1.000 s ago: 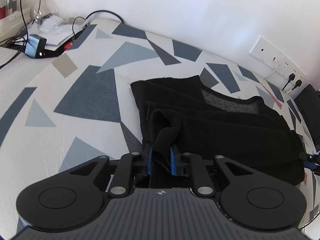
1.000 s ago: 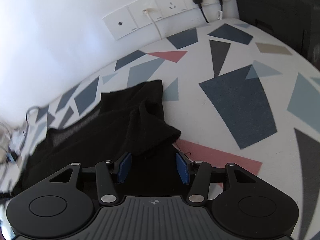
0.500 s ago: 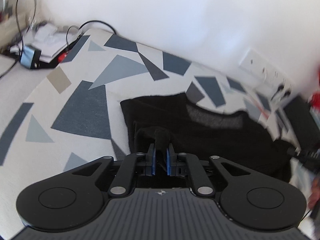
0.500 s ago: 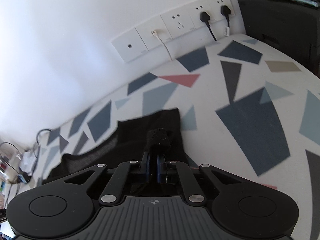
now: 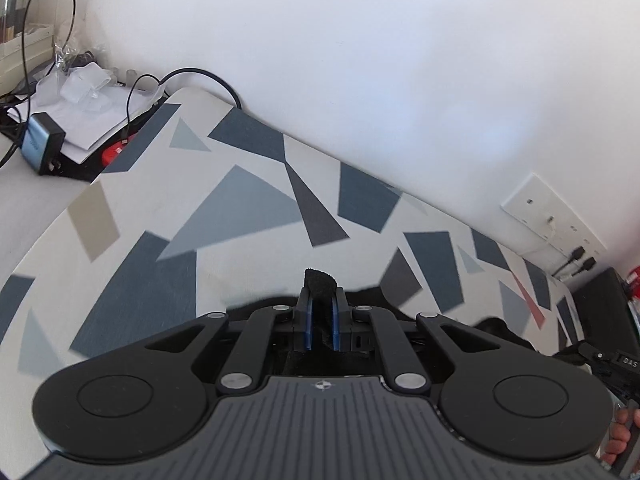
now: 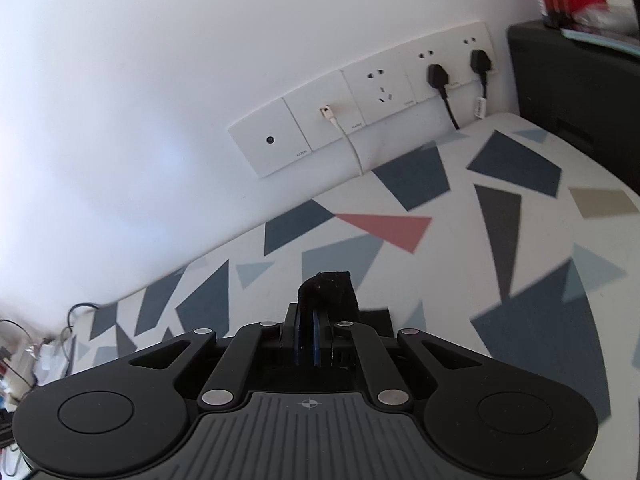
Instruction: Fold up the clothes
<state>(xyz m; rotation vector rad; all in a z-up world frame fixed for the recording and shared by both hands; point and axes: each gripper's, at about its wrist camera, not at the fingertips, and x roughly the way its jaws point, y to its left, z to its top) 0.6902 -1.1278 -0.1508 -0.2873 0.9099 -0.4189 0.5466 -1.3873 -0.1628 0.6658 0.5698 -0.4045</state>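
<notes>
My left gripper [image 5: 320,316] and right gripper [image 6: 306,334] are each clamped tight on a tuft of the black knitted garment [image 6: 326,286], the right having just snapped closed on it. A second ago it lay spread on the geometric-patterned white bedsheet [image 5: 240,208]; now both pinched edges are raised and carried forward, so I judge the fold is underway.

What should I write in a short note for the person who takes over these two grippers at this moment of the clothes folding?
Left gripper: shut on a pinch of the black garment.
Right gripper: shut on another pinch of the black garment.
Where things are: the garment hangs below both grippers, mostly hidden behind them, above the patterned cover, close to the wall sockets.
Done: both grips taken and the cloth raised.
Left: carry the held edge across, lay it down to finish this fold, release, then check for more folds. How many folds are finished cannot be told here.
</notes>
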